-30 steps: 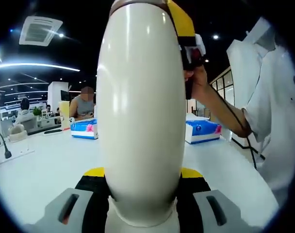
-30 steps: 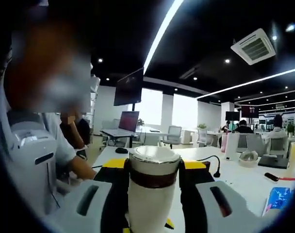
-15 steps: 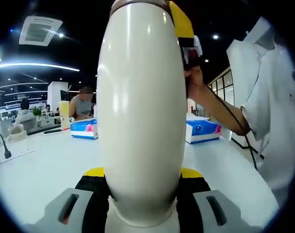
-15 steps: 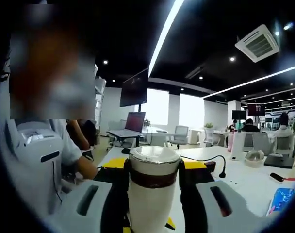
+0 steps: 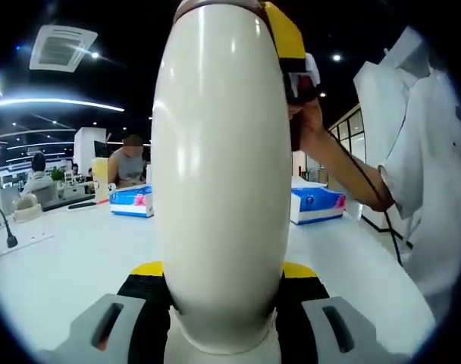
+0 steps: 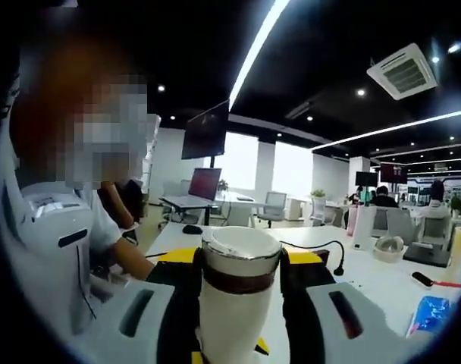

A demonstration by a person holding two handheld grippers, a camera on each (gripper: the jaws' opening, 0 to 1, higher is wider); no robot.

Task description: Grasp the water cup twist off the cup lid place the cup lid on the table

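The water cup is held clear of the table, its cream body clamped between the jaws of the left hand-held gripper. The cup lid, banded in brown, is pinched by the right hand-held gripper. The glossy wall is judged rigid and slippery; whether the lid has loosened cannot be told. Tissue boxes are noted behind.
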